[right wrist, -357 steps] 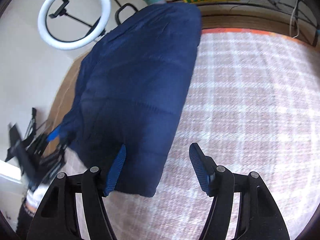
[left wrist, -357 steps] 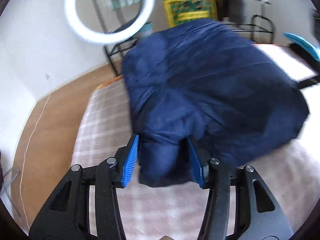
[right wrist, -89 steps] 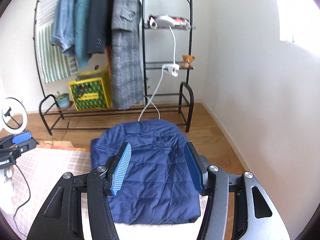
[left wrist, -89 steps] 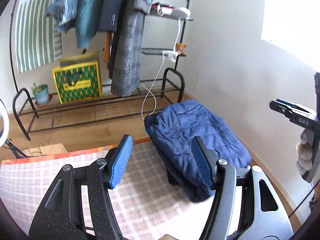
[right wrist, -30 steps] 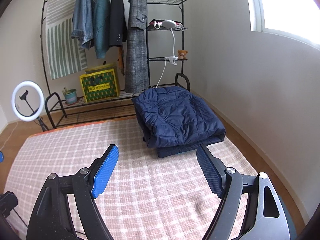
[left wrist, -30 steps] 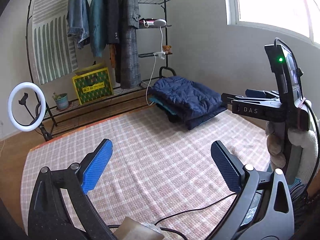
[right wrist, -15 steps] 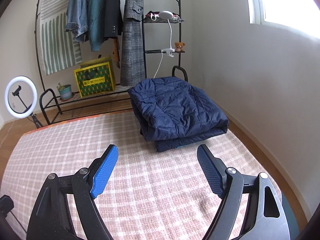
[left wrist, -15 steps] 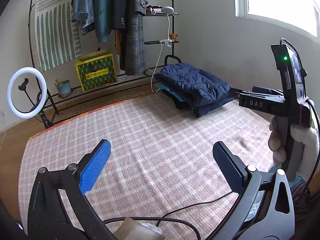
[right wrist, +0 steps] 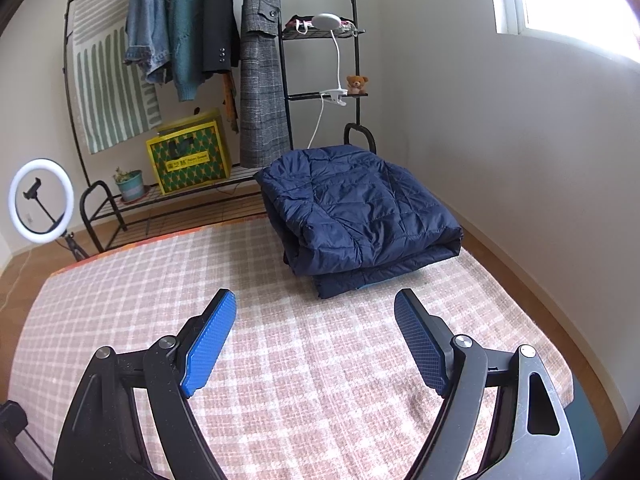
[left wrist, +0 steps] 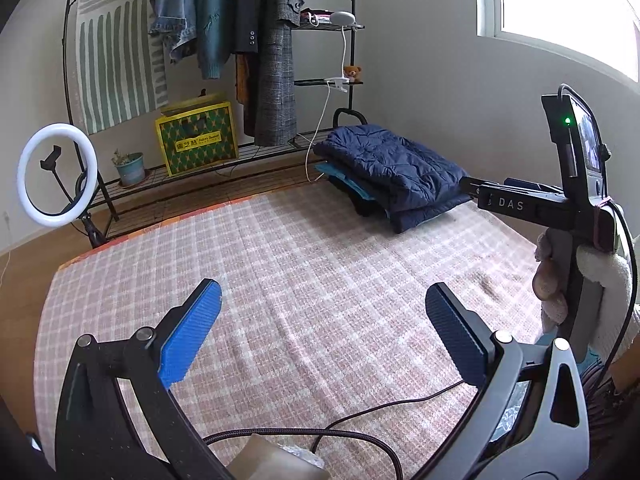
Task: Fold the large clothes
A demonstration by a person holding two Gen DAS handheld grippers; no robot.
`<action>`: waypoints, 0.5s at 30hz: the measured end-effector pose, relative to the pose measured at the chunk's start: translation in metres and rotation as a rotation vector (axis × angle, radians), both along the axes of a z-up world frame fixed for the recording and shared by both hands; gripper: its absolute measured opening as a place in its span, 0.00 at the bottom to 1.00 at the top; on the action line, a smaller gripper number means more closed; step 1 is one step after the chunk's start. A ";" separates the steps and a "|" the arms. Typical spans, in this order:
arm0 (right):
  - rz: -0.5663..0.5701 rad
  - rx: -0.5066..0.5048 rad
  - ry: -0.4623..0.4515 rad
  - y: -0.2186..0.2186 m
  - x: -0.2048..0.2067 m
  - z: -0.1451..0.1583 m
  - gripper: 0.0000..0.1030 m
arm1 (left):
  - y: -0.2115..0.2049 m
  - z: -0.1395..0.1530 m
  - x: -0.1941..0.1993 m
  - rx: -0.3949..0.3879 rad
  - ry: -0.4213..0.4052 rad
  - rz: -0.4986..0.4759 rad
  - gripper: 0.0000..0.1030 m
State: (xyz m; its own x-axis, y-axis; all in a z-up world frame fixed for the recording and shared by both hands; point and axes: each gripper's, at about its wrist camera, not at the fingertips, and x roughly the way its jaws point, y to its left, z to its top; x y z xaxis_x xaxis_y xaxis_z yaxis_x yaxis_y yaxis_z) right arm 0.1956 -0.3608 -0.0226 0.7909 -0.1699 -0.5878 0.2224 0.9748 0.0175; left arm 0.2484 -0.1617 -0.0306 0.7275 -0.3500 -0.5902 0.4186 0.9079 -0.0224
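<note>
A folded navy quilted jacket (right wrist: 356, 216) lies on a stack of folded clothes at the far right corner of the pink plaid rug (right wrist: 304, 360). In the left wrist view the same jacket (left wrist: 392, 168) tops the pile, with a teal layer (left wrist: 340, 178) under it. My right gripper (right wrist: 314, 340) is open and empty, held above the rug short of the stack. Also open and empty, my left gripper (left wrist: 320, 332) hangs over the rug's middle. The right gripper's body (left wrist: 520, 200) shows at the right of the left wrist view, held by a hand (left wrist: 550, 280).
A black clothes rack (right wrist: 280, 60) with hanging coats stands against the back wall, a yellow-green box (right wrist: 188, 160) and a potted plant (right wrist: 130, 184) on its low shelf. A ring light (left wrist: 58, 174) stands at the left. A cable (left wrist: 360, 412) trails over the rug near me.
Over the last second both grippers have kept open and drawn slightly back and up from the stack. The jacket stays where it was set down about 3 s ago.
</note>
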 end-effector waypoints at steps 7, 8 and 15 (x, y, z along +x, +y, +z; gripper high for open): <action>-0.008 0.001 0.002 -0.001 0.002 -0.001 0.79 | 0.000 0.000 0.000 -0.001 0.001 -0.001 1.00; -0.008 0.000 0.001 -0.001 0.001 -0.001 0.79 | -0.001 0.000 0.000 -0.001 0.000 0.001 1.00; -0.006 0.001 0.005 -0.002 0.003 -0.001 0.79 | -0.003 0.001 0.000 -0.003 0.002 0.003 1.00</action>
